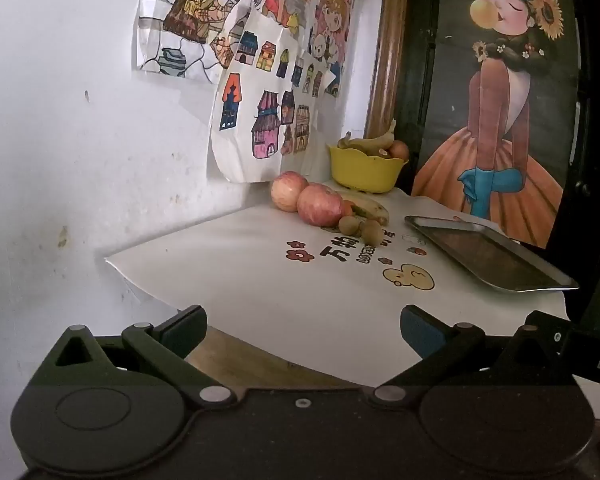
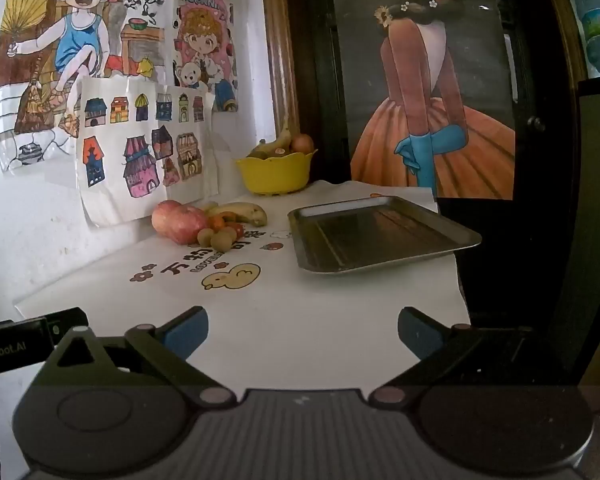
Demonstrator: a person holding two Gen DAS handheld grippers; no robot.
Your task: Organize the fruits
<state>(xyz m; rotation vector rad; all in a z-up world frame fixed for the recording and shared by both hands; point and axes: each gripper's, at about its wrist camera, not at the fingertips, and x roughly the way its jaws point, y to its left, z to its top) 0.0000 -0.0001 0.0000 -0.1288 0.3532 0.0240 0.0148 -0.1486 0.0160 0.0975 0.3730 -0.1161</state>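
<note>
Both the left hand-held gripper and right hand-held gripper gape wide, empty. Loose apples, a banana and small round fruits sit left of the metal tray. A nudge could roll the round ones off the worktop.

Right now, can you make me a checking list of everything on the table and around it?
Surface: white cloth with cartoon prints over the table; wood shows at its near edge.
Job's things: two apples, a banana, small round fruits and small orange ones loose by the wall; yellow bowl already holding fruit; metal tray with nothing on it.
Clutter: nothing seen.
Tongs: left tongs and right tongs both open, holding nothing, near the table's front edge.
Cables: nothing seen.
Surroundings: drawings taped to the white wall; big poster in a dark frame behind the tray.
</note>
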